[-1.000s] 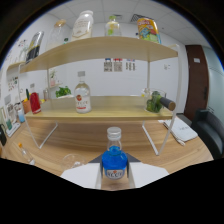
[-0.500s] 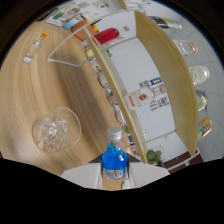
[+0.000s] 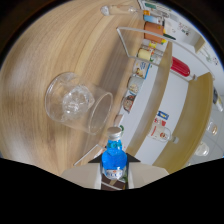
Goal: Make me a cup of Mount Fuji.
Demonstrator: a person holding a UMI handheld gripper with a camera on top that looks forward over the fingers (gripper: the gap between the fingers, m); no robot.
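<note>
Wood-grain tabletop fills most of the view, seen steeply tilted. Behind it a white wall w/ a two-tier wooden shelf on white legs, carrying cans, jars and a red bottle. Hand-held gripper is clamped on a small bottle of blue liquid, silver cap pointing fwd. Just ahead of the cap stands a clear glass w/ ice in it, on the tabletop, near the shelf legs. Bare wood lies beyond the glass; more glassware sits far off by the shelf end.
</note>
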